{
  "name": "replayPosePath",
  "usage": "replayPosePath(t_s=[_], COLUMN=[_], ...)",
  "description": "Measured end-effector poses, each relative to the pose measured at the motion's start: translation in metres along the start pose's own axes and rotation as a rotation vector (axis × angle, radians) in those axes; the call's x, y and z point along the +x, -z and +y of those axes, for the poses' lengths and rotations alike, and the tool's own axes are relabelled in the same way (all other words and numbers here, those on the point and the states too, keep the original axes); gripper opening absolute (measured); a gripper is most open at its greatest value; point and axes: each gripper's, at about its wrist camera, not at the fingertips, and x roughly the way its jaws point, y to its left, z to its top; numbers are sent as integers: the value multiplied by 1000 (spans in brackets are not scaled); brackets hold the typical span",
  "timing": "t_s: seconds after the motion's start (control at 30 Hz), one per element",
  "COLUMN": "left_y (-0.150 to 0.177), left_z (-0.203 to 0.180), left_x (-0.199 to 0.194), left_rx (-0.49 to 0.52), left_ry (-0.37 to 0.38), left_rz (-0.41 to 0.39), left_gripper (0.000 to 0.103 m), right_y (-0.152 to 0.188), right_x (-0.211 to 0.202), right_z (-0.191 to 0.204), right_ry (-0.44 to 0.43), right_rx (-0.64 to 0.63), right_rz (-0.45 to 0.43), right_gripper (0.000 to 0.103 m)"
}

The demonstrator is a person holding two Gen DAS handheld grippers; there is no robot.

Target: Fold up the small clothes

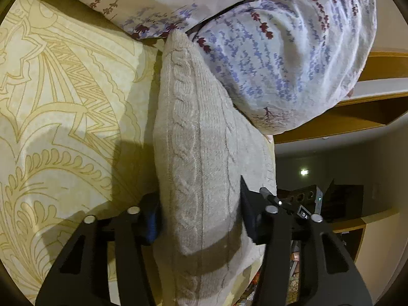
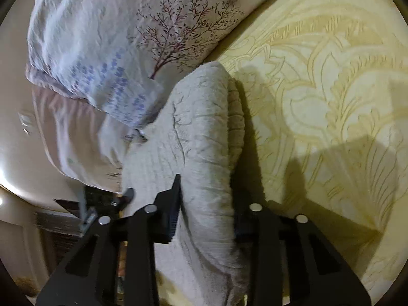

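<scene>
Left wrist view showed the left gripper (image 1: pixel 201 219) clamped on the folded knit (image 1: pixel 199 132), lifted edge-on above the bedsheet (image 1: pixel 63 89); the right gripper (image 2: pixel 206 211) pinched its other end, probably keeping the fold together.

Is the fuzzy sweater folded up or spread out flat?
Folded up. The beige knit sweater is doubled into a thick, narrow bundle with stacked layers along its edge, and each claw, left and right, pinches it.
</scene>
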Motion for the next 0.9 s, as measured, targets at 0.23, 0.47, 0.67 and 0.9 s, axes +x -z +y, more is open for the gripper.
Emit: replayPosePath(t_s=[0.23,0.47,0.67,0.9], left_y=[5,13,15,18], left_z=[4,37,81,57], left_x=[-40,-113,-116,-127], left_rx=[20,27,-64,45], left_ry=[76,30,-93,-277], left_rz=[-13,-111,-151,-222], left_gripper=[40,40,51,73], right_y=[27,61,70,58], right_x=[0,46,87,65], right_z=[33,91,95,81], right_ry=[-98,-66,119,83], right_rx=[-33,-244,-340,-238], right_rz=[-4,19,39,33], right_gripper=[26,24,29,45])
